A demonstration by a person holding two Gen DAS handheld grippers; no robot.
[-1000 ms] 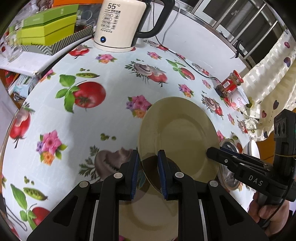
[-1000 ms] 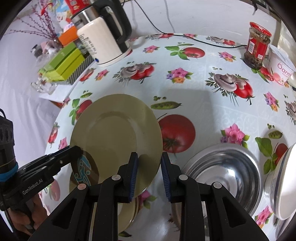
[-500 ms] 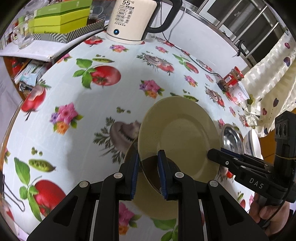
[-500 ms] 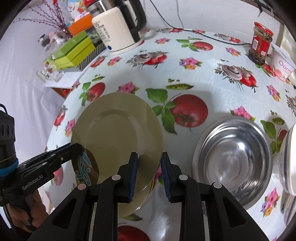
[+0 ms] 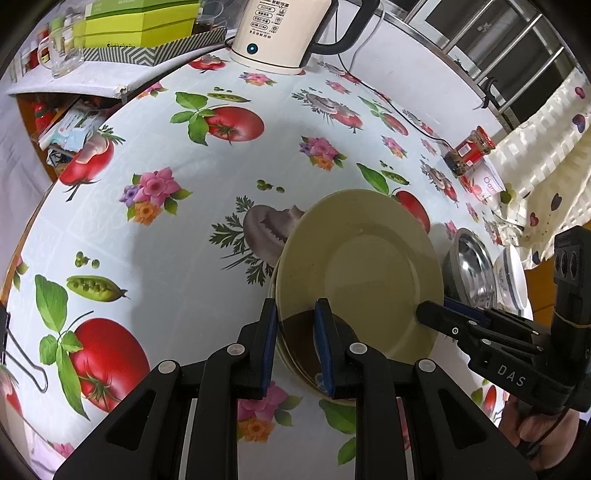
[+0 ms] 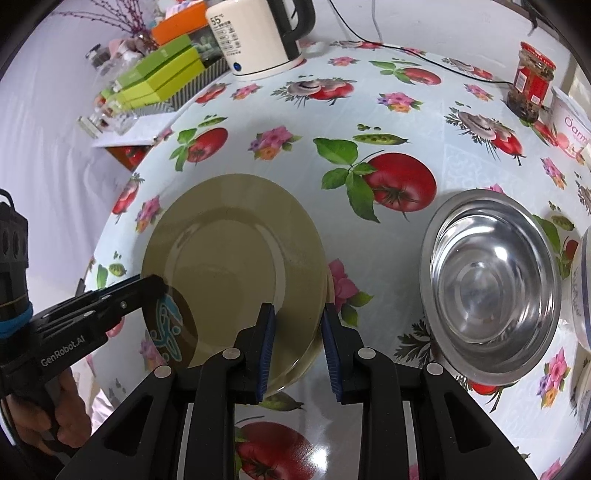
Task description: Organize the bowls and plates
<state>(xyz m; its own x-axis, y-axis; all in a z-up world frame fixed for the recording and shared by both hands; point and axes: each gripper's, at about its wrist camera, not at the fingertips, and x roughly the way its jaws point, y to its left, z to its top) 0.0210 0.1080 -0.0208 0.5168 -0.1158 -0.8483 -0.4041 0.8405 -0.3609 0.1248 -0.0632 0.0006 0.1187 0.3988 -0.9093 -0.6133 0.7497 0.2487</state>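
An olive-green plate (image 5: 364, 271) (image 6: 236, 258) sits just on top of a stack of like plates (image 5: 295, 363) on the flowered tablecloth. My left gripper (image 5: 293, 325) is shut on the plate's near-left rim. My right gripper (image 6: 297, 321) is shut on its opposite rim; it shows in the left wrist view (image 5: 439, 314) too. A steel bowl (image 6: 491, 295) (image 5: 472, 269) sits right of the plates. A white bowl with a blue rim (image 5: 511, 277) (image 6: 583, 291) stands beyond it.
A white electric kettle (image 5: 280, 33) (image 6: 258, 37) with its cord stands at the table's far side. Green boxes (image 5: 140, 26) (image 6: 159, 77) and glassware lie on a shelf to the left. A red-lidded jar (image 6: 530, 86) and a white tub (image 6: 570, 125) stand far right.
Both grippers have carried the plate back toward the near side and lowered it onto the plate stack. The steel bowl has come fully into view on the right.
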